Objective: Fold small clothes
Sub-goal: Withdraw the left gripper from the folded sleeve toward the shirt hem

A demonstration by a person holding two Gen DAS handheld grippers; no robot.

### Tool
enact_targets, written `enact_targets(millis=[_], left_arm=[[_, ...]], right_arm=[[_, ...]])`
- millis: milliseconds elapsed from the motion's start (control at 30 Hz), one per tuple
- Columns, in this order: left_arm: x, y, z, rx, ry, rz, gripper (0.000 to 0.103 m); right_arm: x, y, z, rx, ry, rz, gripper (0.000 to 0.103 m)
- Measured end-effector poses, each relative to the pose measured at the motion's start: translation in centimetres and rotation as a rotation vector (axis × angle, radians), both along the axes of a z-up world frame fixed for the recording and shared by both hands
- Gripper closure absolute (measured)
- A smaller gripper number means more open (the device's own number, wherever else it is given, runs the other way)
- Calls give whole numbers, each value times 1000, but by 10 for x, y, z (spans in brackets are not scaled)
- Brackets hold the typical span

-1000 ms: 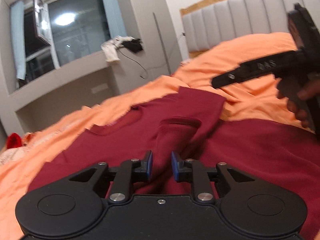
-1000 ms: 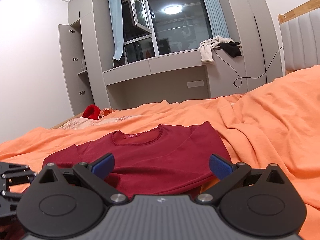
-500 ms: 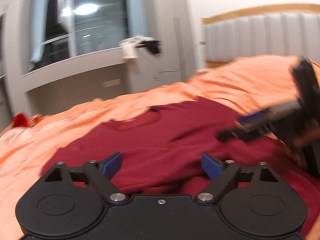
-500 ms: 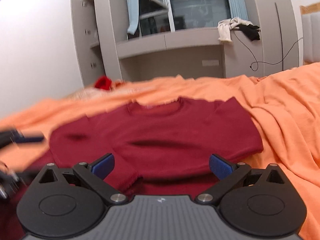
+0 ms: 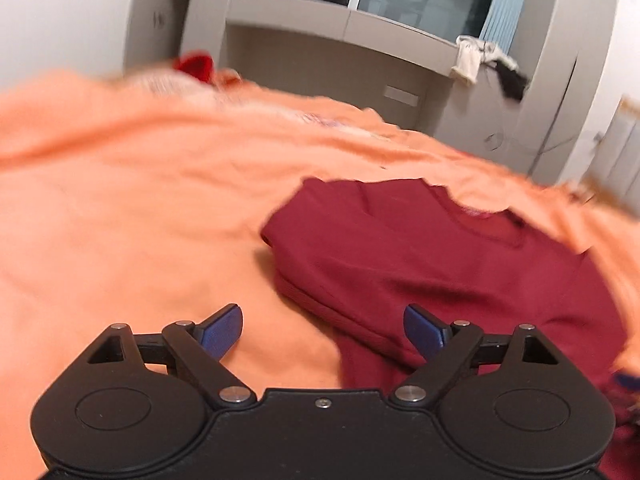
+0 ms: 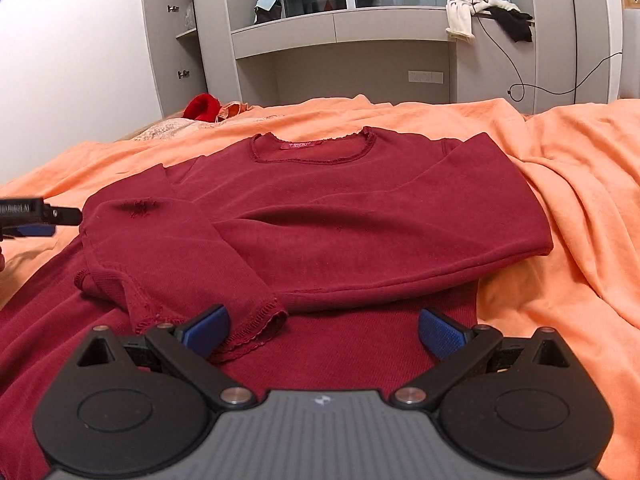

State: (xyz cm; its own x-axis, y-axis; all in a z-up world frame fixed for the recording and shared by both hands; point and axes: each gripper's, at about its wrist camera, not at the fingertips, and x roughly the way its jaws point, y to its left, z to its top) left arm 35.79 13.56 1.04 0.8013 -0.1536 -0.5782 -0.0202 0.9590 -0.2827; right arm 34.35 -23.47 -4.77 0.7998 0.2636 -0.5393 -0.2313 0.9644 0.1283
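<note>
- The right tongs [image 6: 322, 330] were spread wide with nothing between the blue pads [image 6: 440, 332], hovering low over the lower part of the dark red top [image 6: 360, 216].
- The dark red top lay flat on the orange bedspread [image 6: 580, 184] directly ahead of the right tongs, its neckline [image 6: 316, 148] at the far end and both sleeves folded in across the body.
- One sleeve cuff [image 6: 256, 332] with a scalloped edge lay just ahead of the right tongs' left pad, close to it; contact could not be judged.
- The left tongs [image 5: 322, 330] were also spread, gripping nothing, over the bedspread [image 5: 120, 220] at the garment's edge.
- In the left wrist view, which was blurred, the top [image 5: 440, 264] lay ahead and to the right of the left tongs, its near edge passing beside the right-hand pad [image 5: 424, 332].
- The left tongs [image 6: 40, 216] showed at the far left of the right wrist view, just beside the folded sleeve.
- Beyond both tongs, a red item [image 6: 202, 106] sat at the far edge of the bed, and pale and black clothes [image 6: 480, 12] hung over a window ledge.
</note>
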Motion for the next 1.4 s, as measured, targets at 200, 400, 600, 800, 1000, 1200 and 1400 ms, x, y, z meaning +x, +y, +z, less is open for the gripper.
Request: enact_targets(millis=[200,400,600,800,1000,1200,1400], left_arm=[[10,-2,-11,-24,-2,-32,22],[39,6,-20,-139,-2,-16,57],[54,31,-30,-332,-66,51,67],[49,36,-26,-261,-94,207,67],[41,30,-15,-137,-103,268,63],[-2,3,20,73,-200,245,39],[-70,-10,45,101,-275,244,13]], right_arm=[[1,-3,0,12,4,2,0],[1,-3,-2,11,8,0,0],[1,0,-4,2,6,-1,0],[1,-1,-4,-1,7,0,0],[0,-2,-3,4,2,0,0],[-13,-12,5,66,-60,7,0],[-49,-17,23,55,-186,10,0]])
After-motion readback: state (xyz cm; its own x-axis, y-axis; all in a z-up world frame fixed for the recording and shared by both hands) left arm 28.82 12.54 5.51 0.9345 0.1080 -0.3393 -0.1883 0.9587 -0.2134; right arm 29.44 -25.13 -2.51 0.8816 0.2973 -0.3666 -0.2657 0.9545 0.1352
